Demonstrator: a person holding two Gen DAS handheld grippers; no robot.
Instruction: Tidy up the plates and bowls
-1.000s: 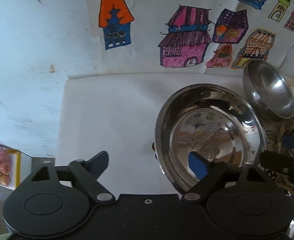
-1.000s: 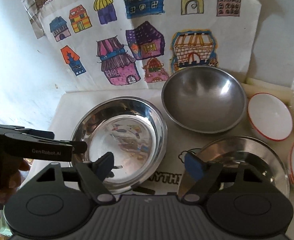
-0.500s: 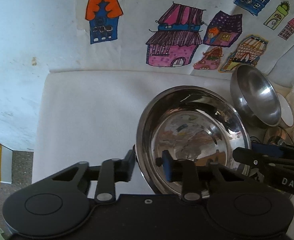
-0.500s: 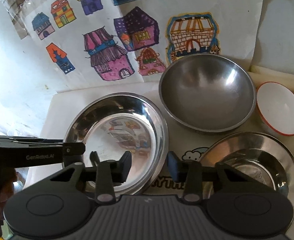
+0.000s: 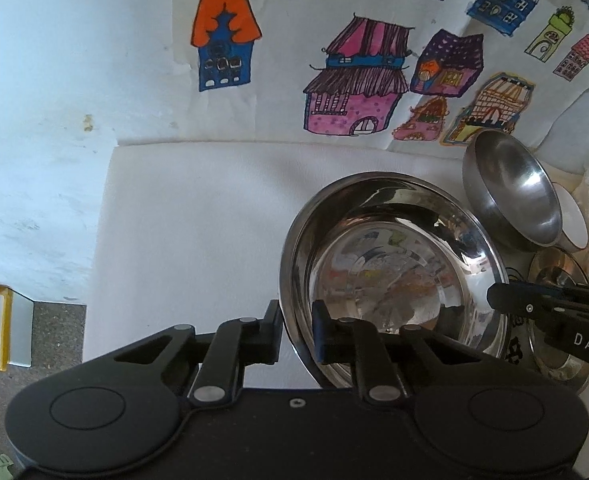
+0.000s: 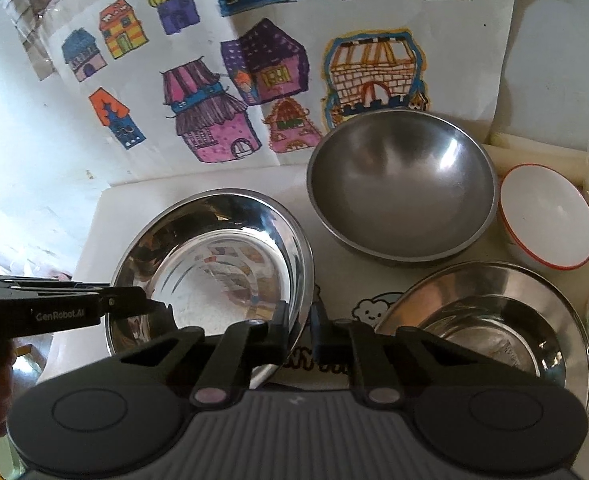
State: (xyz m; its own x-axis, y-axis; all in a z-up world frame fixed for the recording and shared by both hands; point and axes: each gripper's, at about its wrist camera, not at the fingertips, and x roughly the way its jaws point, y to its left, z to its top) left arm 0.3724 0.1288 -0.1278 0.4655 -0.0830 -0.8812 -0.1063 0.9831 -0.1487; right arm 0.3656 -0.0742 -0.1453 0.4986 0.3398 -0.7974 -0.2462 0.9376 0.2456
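Between both grippers' fingers, steel plate rim.

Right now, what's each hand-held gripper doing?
Left hand-held gripper: closed on the shiny steel plate's rim.
Right hand-held gripper: closed on that plate's opposite rim.

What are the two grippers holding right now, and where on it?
Both clamp the shiny steel plate by its rim: left gripper on its left edge, right gripper on its right edge.
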